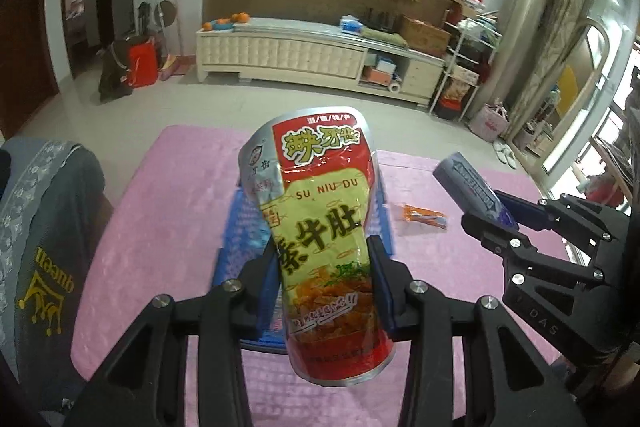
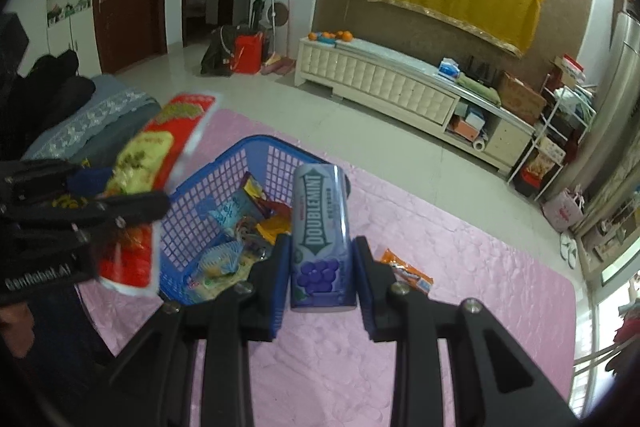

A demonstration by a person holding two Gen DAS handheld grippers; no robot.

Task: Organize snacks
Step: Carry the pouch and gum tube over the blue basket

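Note:
My left gripper (image 1: 324,259) is shut on a tall red and yellow snack bag (image 1: 326,239) and holds it upright above the blue basket (image 1: 236,239). The bag also shows in the right wrist view (image 2: 156,163), left of the basket (image 2: 240,163). My right gripper (image 2: 322,259) is shut on a purple Doublemint gum tin (image 2: 322,231), held just right of the basket. That tin and gripper show in the left wrist view (image 1: 472,187). The basket holds several small snack packets (image 2: 244,223).
A small orange snack packet (image 2: 406,269) lies on the pink table cover (image 2: 480,287) right of the basket; it also shows in the left wrist view (image 1: 424,215). A grey cushioned seat (image 1: 44,227) stands at the table's left. A white TV cabinet (image 2: 380,83) stands beyond the floor.

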